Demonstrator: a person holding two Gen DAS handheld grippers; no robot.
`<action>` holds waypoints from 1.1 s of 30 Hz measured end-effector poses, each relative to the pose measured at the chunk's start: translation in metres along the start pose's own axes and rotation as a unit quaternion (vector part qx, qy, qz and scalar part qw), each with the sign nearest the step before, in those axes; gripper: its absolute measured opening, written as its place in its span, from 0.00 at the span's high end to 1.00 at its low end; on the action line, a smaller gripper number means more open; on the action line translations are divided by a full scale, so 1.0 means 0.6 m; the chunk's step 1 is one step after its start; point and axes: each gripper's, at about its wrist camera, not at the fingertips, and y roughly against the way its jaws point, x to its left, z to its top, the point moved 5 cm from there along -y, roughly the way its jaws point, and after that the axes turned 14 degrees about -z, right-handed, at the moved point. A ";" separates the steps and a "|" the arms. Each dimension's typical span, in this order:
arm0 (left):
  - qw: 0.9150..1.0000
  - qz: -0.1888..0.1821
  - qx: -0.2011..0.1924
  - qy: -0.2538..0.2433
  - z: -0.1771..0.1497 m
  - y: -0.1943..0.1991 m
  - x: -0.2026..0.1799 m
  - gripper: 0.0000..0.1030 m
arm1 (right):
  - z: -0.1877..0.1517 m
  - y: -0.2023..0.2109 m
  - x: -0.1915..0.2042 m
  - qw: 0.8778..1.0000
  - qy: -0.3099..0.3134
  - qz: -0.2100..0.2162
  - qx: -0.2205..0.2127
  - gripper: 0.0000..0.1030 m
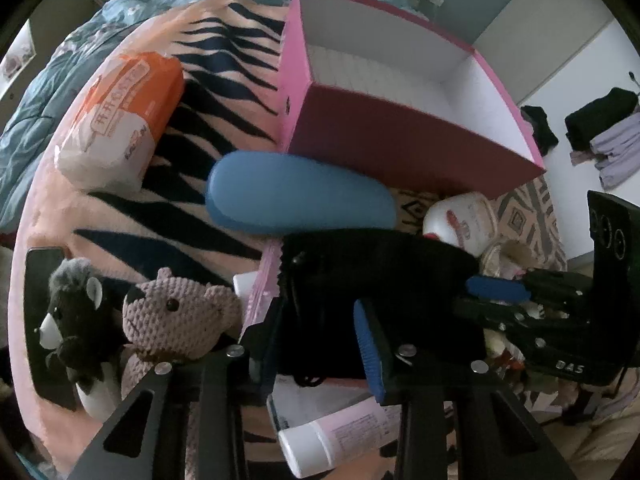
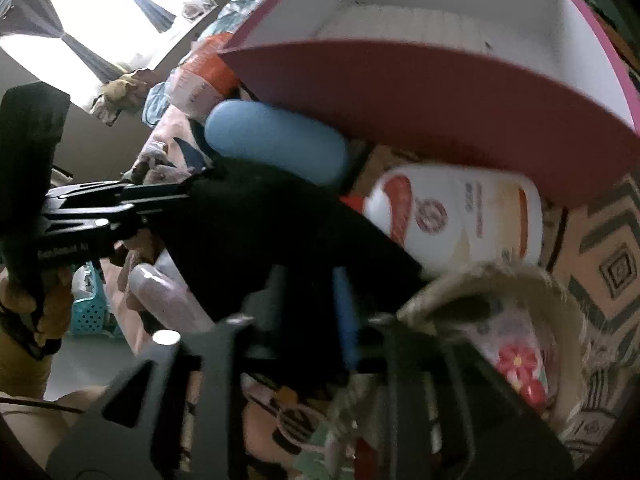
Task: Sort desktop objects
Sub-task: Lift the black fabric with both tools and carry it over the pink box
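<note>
Fingers of both the left gripper [image 1: 320, 336] and right gripper [image 2: 310, 316] pinch a black pouch [image 1: 372, 280]; the pink box [image 1: 496, 120] seems empty.

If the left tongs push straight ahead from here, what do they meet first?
The left tongs are shut on the black pouch. Straight ahead, the pouch would probably meet the blue glasses case first, then the pink box behind it; depth is unclear.
</note>
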 end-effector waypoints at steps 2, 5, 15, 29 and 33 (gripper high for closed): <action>1.000 0.002 0.006 0.007 -0.003 -0.003 0.006 0.70 | -0.002 -0.002 -0.005 1.000 -0.009 0.011 0.002 0.59; 1.000 0.003 0.009 0.007 -0.007 -0.006 0.007 0.70 | 0.004 -0.012 0.001 1.000 -0.012 0.017 0.009 0.51; 1.000 0.008 0.018 0.001 -0.008 -0.011 0.007 0.70 | 0.016 -0.028 0.008 1.000 -0.007 0.026 -0.004 0.92; 1.000 -0.012 -0.001 -0.019 0.004 -0.002 -0.028 0.75 | 0.020 0.044 0.018 0.995 0.049 -0.002 -0.083 0.95; 1.000 -0.017 -0.001 -0.017 0.008 -0.004 -0.029 0.75 | 0.027 0.060 0.020 0.993 0.057 -0.013 -0.099 0.95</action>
